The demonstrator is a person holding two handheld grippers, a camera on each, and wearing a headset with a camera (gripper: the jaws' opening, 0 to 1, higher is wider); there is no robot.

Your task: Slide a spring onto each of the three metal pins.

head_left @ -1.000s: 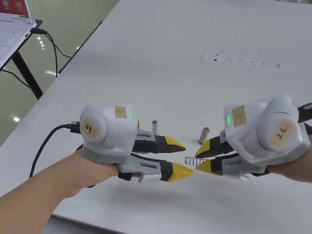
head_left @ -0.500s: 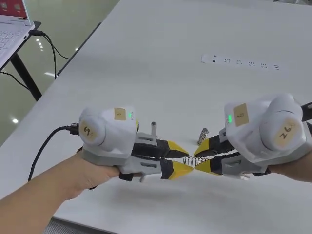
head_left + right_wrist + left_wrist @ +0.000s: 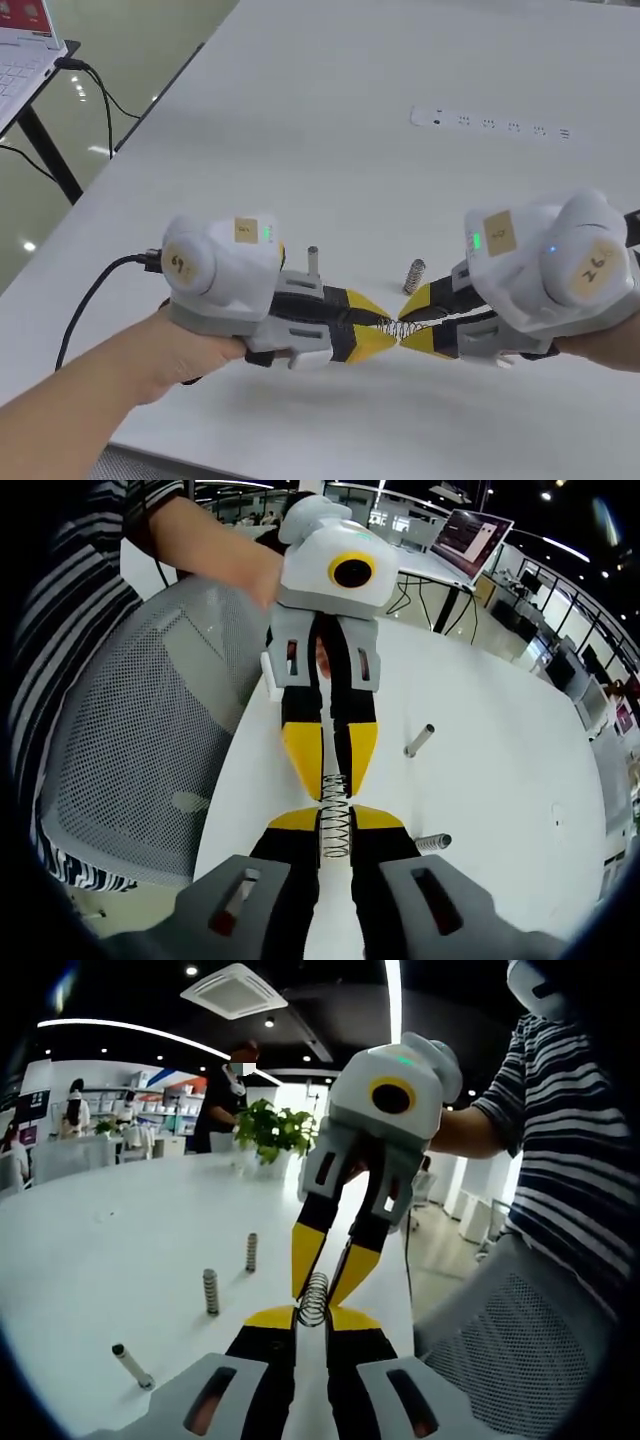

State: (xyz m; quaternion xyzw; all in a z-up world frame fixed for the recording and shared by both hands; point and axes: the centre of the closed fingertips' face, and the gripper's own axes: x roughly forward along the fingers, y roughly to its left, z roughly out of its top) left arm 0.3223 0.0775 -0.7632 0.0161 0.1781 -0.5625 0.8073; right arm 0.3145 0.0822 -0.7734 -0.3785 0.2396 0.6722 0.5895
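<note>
Yellow-tipped, the left tool [image 3: 388, 329] and right tool [image 3: 410, 330] meet nose to nose above the white tabletop's [image 3: 330, 120] near edge, each pinching one end of a spring [image 3: 314, 1300]. Behind them stand a bare pin [image 3: 313, 258] and a spring-covered pin [image 3: 413, 275]. The right tool's sticker [image 3: 590, 268] reads 26.

A second ago the left gripper [image 3: 376, 325] has its jaws spread wide, and now they're pinched in on the left end of the spring [image 3: 400, 328]. It's also slid right a bit, so its yellow tips sit almost against the right gripper [image 3: 418, 325] and only a short bit of coil shows between them.
</note>
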